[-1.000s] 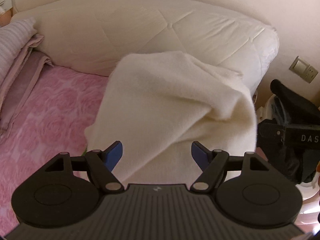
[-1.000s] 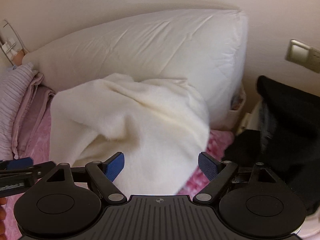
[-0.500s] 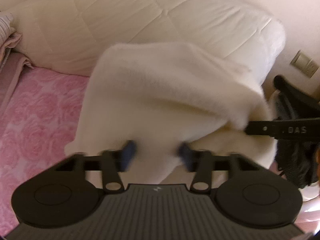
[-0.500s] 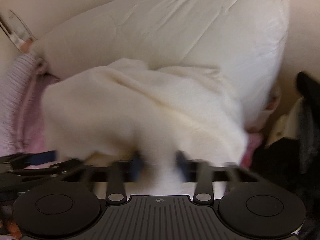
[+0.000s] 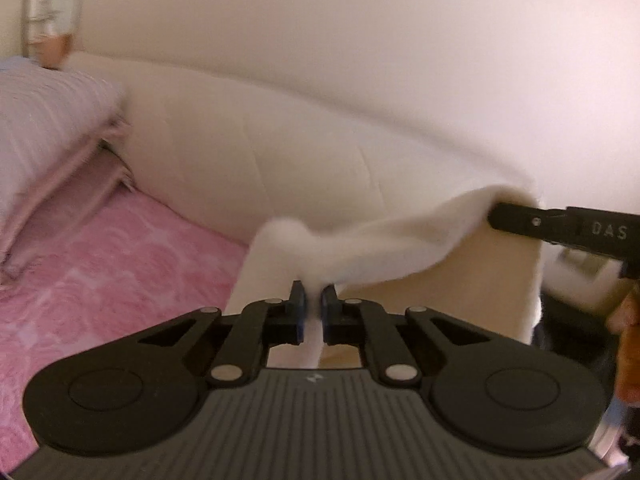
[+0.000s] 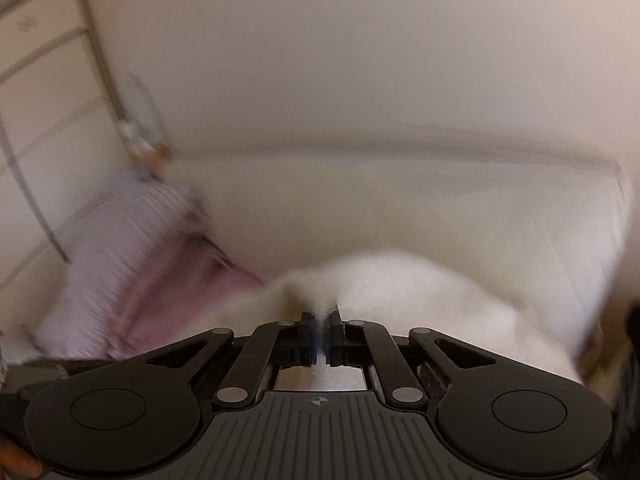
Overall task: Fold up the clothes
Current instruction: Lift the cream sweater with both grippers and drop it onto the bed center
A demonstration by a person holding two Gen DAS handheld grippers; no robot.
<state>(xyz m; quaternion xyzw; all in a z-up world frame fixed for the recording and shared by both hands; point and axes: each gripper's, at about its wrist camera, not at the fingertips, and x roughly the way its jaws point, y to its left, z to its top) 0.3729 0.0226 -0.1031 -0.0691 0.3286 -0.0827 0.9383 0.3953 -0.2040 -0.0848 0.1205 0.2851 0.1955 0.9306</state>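
Note:
A fluffy cream garment (image 5: 384, 252) hangs lifted above the pink bed. My left gripper (image 5: 313, 300) is shut on its upper edge, with cloth bunched between the blue pads. My right gripper (image 6: 320, 326) is shut on another part of the same garment (image 6: 420, 300). In the left wrist view the right gripper (image 5: 496, 216) shows at the right, holding the far end of the stretched edge. The lower part of the garment is hidden behind the grippers.
A pink rose-patterned bedspread (image 5: 100, 272) lies at the left. A large cream quilted pillow (image 5: 280, 160) leans on the wall behind. Folded lilac striped bedding (image 5: 44, 120) is stacked at the far left. A wall socket (image 5: 584, 260) and dark clothes are at the right.
Both grippers were open above the heaped garment, then closed on it. They have lifted it, so its top edge now stretches between them. Both views tilted upward.

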